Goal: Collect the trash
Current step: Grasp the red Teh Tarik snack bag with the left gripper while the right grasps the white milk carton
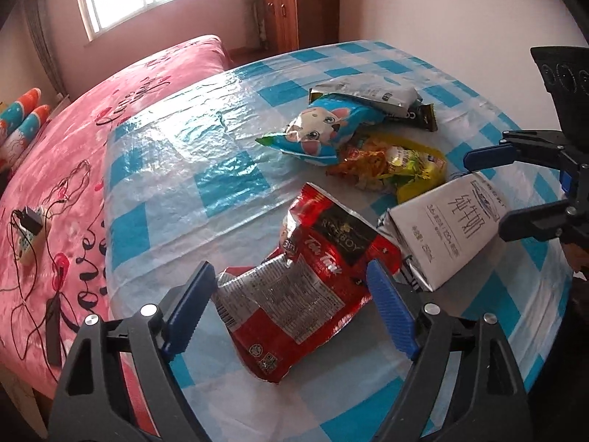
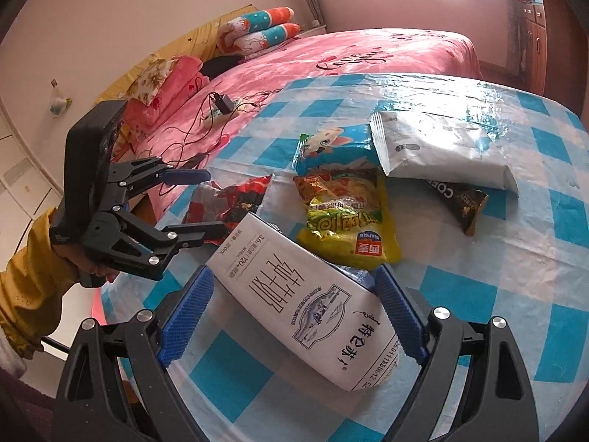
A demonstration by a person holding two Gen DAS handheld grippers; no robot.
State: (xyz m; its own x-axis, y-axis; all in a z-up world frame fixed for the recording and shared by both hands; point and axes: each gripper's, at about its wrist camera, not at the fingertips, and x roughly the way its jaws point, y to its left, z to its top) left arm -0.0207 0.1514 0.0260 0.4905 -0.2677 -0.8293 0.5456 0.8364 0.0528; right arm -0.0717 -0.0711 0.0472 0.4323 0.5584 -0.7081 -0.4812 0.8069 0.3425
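A torn red snack bag (image 1: pixel 294 276) lies on the blue-and-white checked table (image 1: pixel 165 169). My left gripper (image 1: pixel 291 291) stands open astride it, blue pads on either side. A white milk carton (image 2: pixel 302 305) lies slanted between the pads of my right gripper (image 2: pixel 294 298), which is open around it. From the right wrist view, the left gripper (image 2: pixel 215 200) straddles the red snack bag (image 2: pixel 228 202). In the left wrist view, the right gripper (image 1: pixel 486 191) brackets the milk carton (image 1: pixel 441 228). Behind lie a blue cartoon bag (image 1: pixel 320 129), a yellow noodle pack (image 1: pixel 397 165), a silver pouch (image 1: pixel 368 92) and a dark coffee packet (image 1: pixel 419 114).
A pink bed (image 1: pixel 73 147) runs along the table's left side, with a charger and loose cables (image 1: pixel 29 221) on it. Pillows (image 2: pixel 257 33) are piled at its head. A wooden cabinet (image 1: pixel 279 3) stands at the back. A yellow sleeve (image 2: pixel 25 287) holds the left gripper.
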